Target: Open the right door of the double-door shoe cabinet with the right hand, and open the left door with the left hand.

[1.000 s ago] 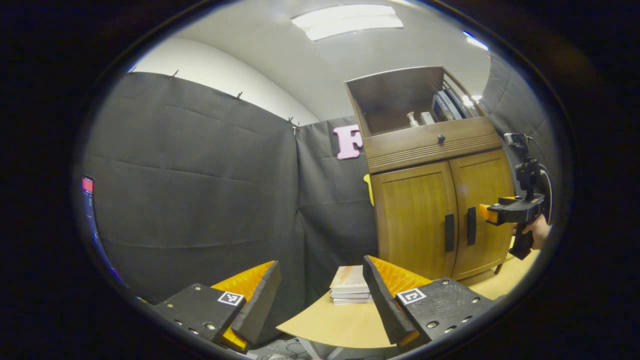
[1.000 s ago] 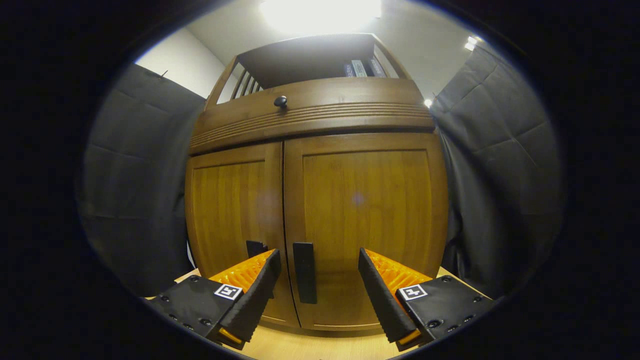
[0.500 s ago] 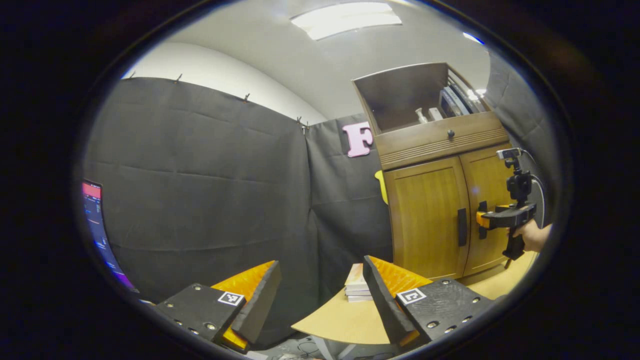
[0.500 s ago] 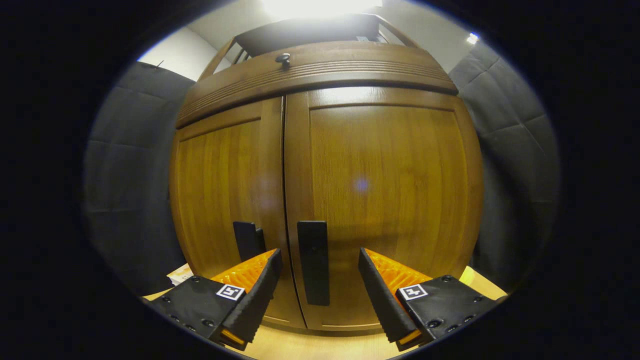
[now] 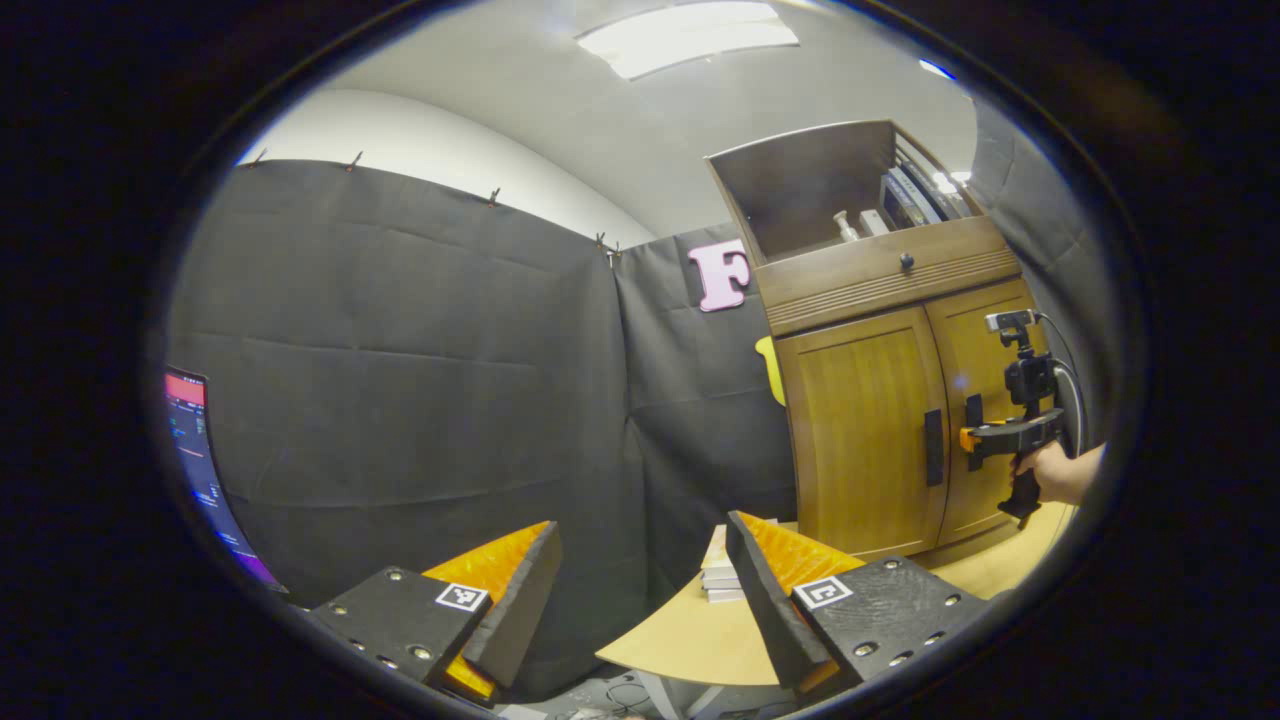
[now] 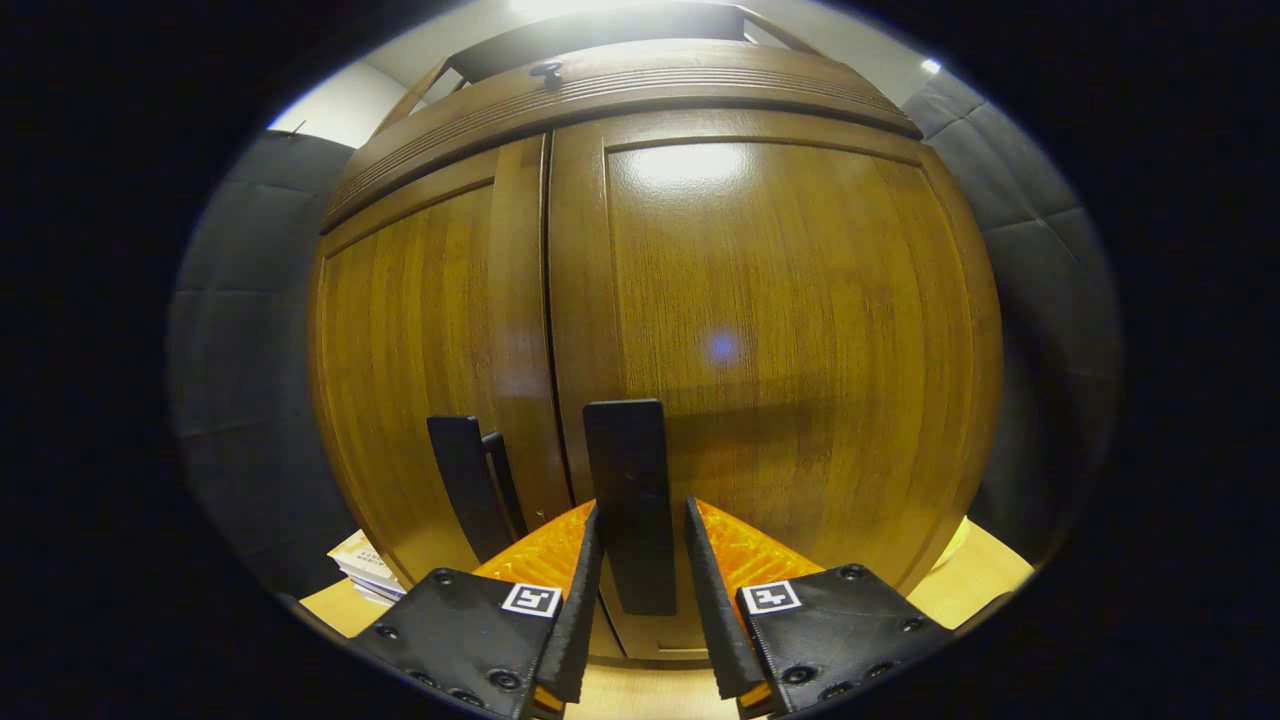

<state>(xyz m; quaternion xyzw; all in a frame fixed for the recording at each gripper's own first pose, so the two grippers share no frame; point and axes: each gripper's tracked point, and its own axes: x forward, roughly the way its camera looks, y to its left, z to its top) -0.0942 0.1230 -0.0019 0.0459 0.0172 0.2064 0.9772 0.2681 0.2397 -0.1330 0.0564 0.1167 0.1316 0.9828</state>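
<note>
right gripper (image 6: 640, 540) at the right door's handle (image 6: 628, 500), fingers closing round it but contact not certain.

the shoe cabinet (image 5: 890, 400) stood on the table (image 5: 690, 640), both doors shut. the right door (image 6: 770, 350) looked like a stiff, hinged wooden panel, likely light to swing; its glossy face offered no hold, so the upright bar handle just beside the centre seam was the place to grip. against half a second earlier the fingers had narrowed from well apart to just beside that handle, and the cabinet loomed nearer. the left gripper (image 5: 640, 590) hung wide open, well apart from the cabinet and its left door (image 5: 860, 430), with books (image 5: 718, 575) near the cabinet's foot.
</note>
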